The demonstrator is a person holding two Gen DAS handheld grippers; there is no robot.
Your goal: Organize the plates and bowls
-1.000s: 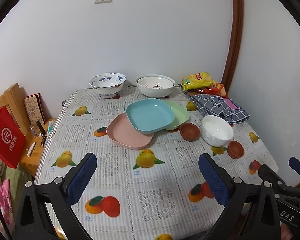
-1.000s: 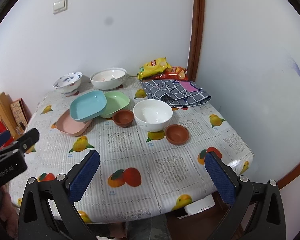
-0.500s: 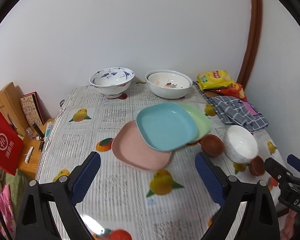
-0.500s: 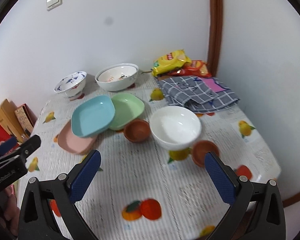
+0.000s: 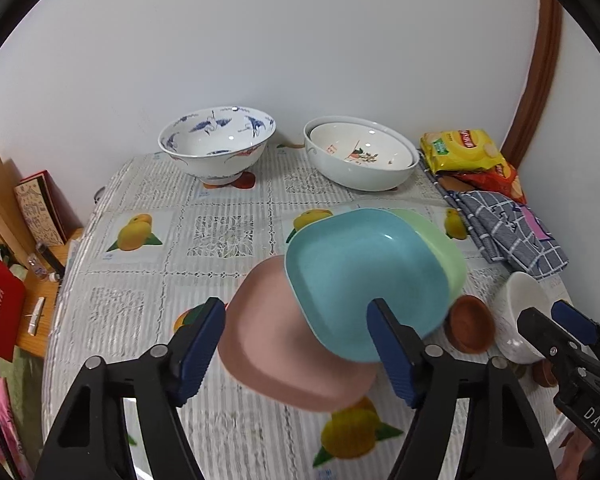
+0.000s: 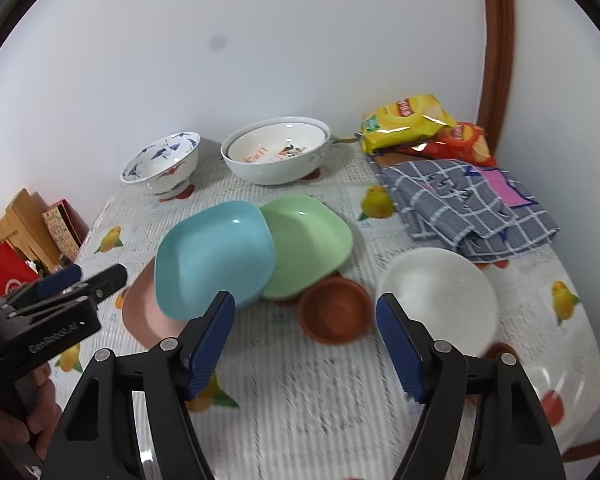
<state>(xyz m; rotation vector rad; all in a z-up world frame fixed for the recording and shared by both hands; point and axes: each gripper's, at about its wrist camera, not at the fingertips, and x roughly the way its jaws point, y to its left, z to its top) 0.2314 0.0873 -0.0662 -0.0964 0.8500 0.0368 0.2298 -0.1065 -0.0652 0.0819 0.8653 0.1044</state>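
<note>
Both grippers have closed in on the crockery since a second ago; the views were wider then, now the dishes fill the frames. Nothing on the worktop [image 6: 340, 392] has been moved yet.

Left gripper [image 5: 296, 344]: jaws spread, holding nothing, hovering over the near edge of the pink plate [image 5: 284, 344]. The blue plate [image 5: 364, 276] lies tilted on top of the pink one and overlaps the green plate [image 6: 308, 248] toward the right edge. This stack-like cluster sits mid-worktop.

Right gripper [image 6: 306, 344]: jaws spread, empty, lined up around the brown bowl [image 6: 334, 310], which sits just beside the white bowl [image 6: 440, 300], nearer the right edge. A second brown bowl [image 5: 546, 372] is barely visible beyond the white one, mostly hidden.

At the far edge by the wall: blue-patterned bowl [image 5: 218, 144] toward the left, and a large white bowl [image 5: 360, 156] with another nested inside it. Chip bags [image 6: 410, 122] and a checked cloth [image 6: 468, 204] occupy the far right corner.

Judgement: approach phase, no grasp made. Likely first pick is pink plate for the left, brown bowl for the right. Sorting has not started; plates are only loosely overlapped, small bowls unstacked.
</note>
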